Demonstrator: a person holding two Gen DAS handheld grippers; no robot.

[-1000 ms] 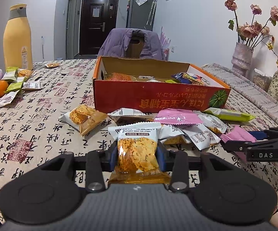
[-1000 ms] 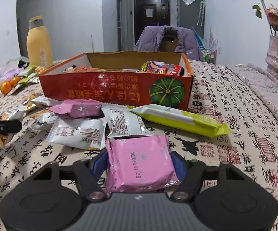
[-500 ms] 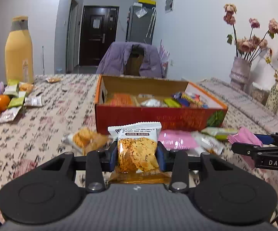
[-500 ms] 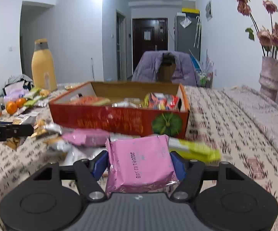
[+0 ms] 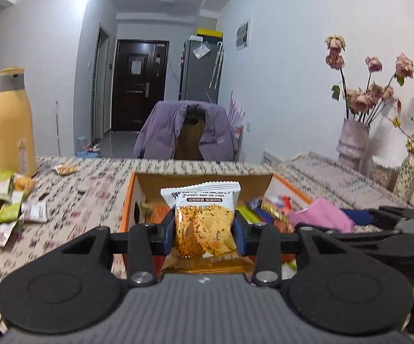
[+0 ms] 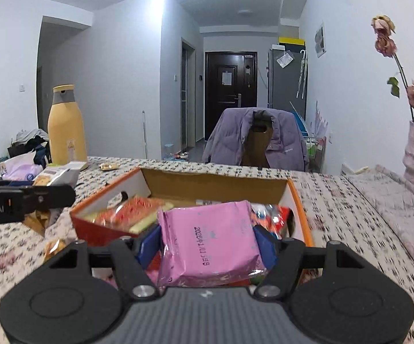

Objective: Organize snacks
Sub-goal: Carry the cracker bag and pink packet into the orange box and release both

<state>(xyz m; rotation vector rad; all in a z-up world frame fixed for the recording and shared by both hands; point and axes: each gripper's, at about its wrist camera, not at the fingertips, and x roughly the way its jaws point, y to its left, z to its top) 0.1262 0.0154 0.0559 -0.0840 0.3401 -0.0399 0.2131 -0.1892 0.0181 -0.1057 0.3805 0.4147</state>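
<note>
Crisp pkt (image 5: 204, 223) in left gripper (image 5: 204, 230)

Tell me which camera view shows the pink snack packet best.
The right wrist view: the pink snack packet fills the centre, clamped in the right gripper, its printed date legible. The left wrist view shows only a blurred pink corner at the right, in front of the orange box.

L+R wrist cams | fwd, slightly down | both near snack box (image 5: 275, 182)
</note>
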